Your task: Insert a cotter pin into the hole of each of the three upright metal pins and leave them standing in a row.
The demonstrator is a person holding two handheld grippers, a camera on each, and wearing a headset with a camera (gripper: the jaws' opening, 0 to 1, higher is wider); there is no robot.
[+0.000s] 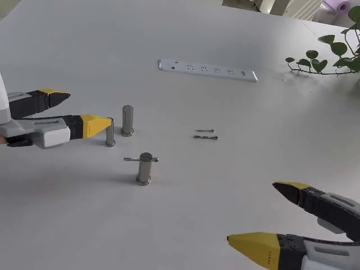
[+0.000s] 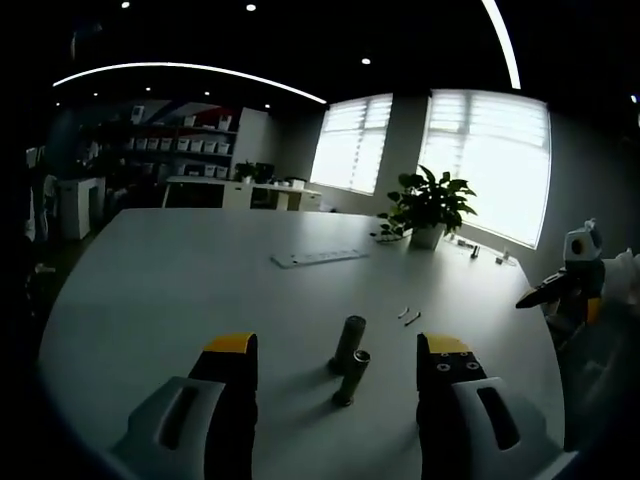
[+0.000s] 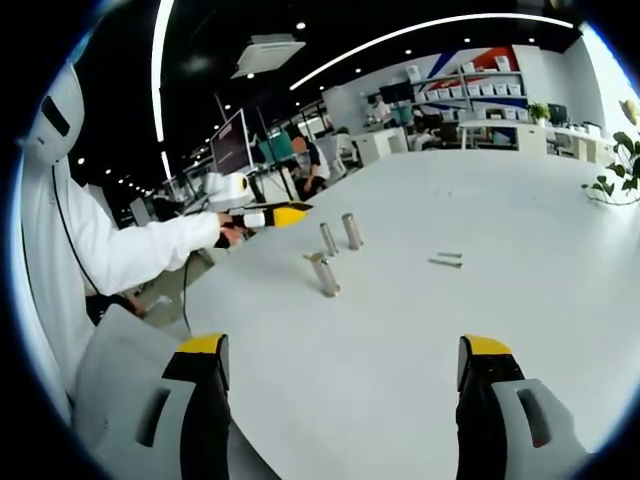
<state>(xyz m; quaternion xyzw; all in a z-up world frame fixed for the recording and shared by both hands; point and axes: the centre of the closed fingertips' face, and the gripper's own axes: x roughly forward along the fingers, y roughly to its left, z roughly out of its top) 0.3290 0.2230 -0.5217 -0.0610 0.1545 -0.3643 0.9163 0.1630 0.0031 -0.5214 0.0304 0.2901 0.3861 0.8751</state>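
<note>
Metal pins [image 1: 144, 167] three, cotter pins [image 1: 205, 137] three

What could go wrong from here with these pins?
The left gripper is open, and the short metal pin stands between its jaws, so a sideways nudge could topple it. The two loose cotter pins are thin and lie flat on the table, so the open right gripper might slip when picking one up.
</note>
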